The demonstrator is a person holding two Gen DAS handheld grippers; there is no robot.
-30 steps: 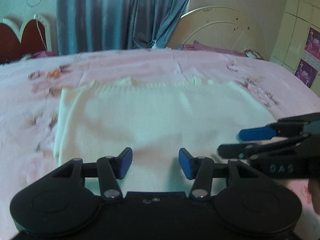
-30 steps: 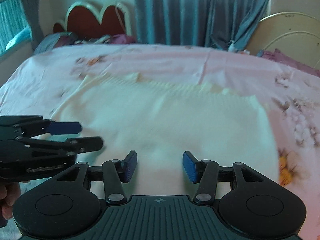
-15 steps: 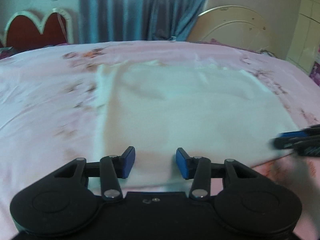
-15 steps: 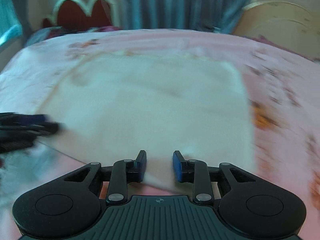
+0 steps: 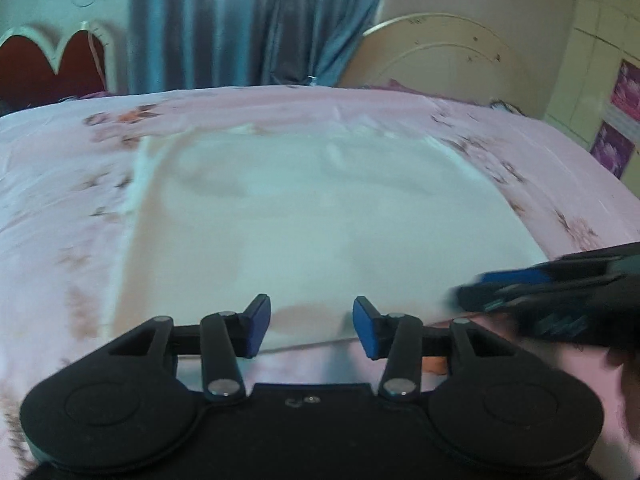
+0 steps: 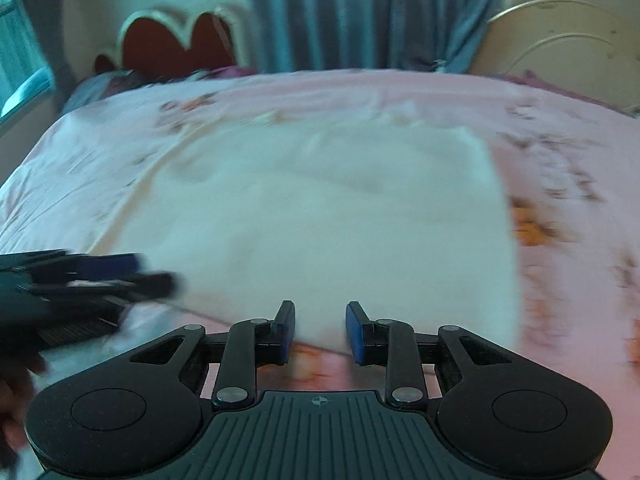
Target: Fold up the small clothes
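No writing, label, brand or number can be read in either view; the purple wall posters (image 5: 624, 92), upper right, are too blurred.

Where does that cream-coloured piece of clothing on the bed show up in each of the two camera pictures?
Left wrist view: the cream garment fills the middle of the picture, its near edge just ahead of the left gripper.
Right wrist view: the cream garment again fills the middle, its near edge between the fingers of the right gripper.
Shared landmark: the red scalloped headboard, at upper left in both.
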